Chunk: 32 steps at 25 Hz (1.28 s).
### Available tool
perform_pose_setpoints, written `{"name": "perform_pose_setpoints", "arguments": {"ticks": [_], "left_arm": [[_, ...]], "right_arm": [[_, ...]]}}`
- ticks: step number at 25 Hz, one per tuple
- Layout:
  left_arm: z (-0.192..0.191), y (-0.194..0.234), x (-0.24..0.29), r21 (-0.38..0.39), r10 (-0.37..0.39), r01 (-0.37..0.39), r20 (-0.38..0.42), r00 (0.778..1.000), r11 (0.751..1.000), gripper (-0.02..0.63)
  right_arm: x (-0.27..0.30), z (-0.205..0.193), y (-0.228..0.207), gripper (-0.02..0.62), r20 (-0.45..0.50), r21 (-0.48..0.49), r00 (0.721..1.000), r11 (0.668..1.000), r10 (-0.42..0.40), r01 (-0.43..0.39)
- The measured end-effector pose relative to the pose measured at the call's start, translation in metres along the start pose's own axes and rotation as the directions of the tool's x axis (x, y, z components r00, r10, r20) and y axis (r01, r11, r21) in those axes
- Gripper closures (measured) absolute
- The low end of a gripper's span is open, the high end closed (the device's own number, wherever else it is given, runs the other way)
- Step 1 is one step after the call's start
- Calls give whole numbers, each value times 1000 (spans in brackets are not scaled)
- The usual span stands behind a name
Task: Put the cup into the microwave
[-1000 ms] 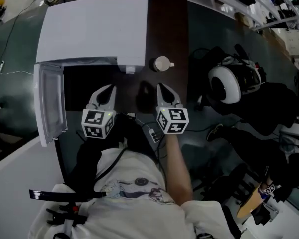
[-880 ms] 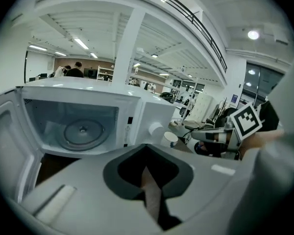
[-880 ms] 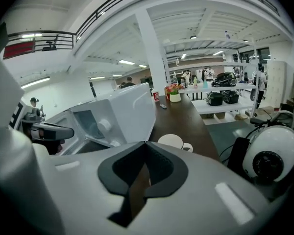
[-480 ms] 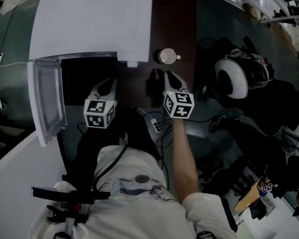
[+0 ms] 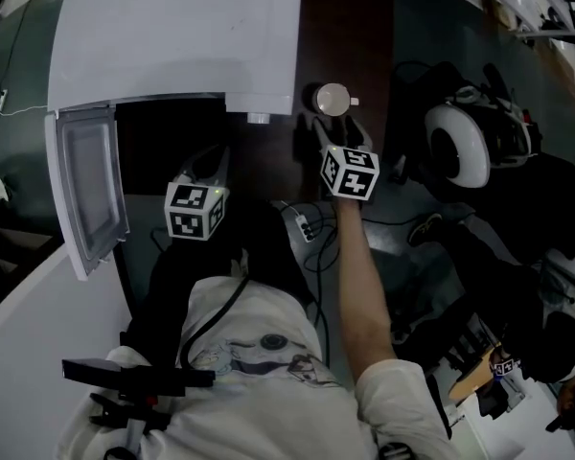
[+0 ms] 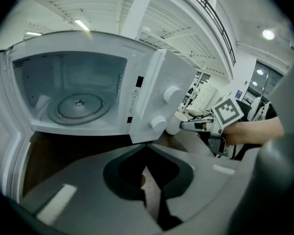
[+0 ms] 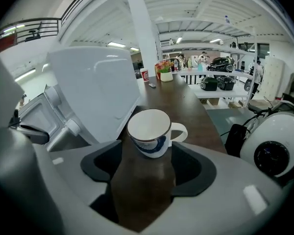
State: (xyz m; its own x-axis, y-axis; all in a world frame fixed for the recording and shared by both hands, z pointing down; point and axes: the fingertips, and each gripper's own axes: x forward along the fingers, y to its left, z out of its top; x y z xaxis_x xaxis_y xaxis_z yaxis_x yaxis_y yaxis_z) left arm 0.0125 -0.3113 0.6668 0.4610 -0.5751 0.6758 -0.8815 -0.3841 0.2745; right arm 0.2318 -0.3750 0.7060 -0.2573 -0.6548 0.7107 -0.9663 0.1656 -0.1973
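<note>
My right tongs (image 7: 148, 155) are opening with the cup (image 7: 149, 131) between them on the table (image 7: 196, 106), untouched; my left tongs (image 6: 146, 153) are pressed together.

Grey two-jaw left gripper (image 5: 214, 158) points forward and down, jaws together, empty; matching right gripper (image 5: 329, 127), on an outstretched bare forearm (image 5: 359, 286), is opening its jaws; white blue-banded cup (image 7: 149, 131) stands untouched between their tips.
</note>
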Motion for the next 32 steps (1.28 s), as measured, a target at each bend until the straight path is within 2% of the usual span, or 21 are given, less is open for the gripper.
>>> {"name": "perform_pose_setpoints", "arguments": {"ticks": [4, 9, 21, 32], "left_arm": [[-7, 3, -4, -3, 2, -2, -21, 1000, 1000, 607], [-16, 5, -9, -8, 10, -11, -42, 999, 1000, 607], [-30, 9, -15, -9, 12, -13, -69, 998, 1000, 607], [-27, 11, -23, -11, 17, -17, -31, 999, 1000, 607]], "right_arm": [[19, 5, 0, 233, -3, 20, 1000, 1000, 12, -12], [35, 16, -1, 201, 10, 27, 1000, 1000, -6, 6], [60, 22, -8, 181, 47, 45, 993, 994, -104, 102], [47, 8, -5, 178, 44, -1, 995, 996, -90, 90]]}}
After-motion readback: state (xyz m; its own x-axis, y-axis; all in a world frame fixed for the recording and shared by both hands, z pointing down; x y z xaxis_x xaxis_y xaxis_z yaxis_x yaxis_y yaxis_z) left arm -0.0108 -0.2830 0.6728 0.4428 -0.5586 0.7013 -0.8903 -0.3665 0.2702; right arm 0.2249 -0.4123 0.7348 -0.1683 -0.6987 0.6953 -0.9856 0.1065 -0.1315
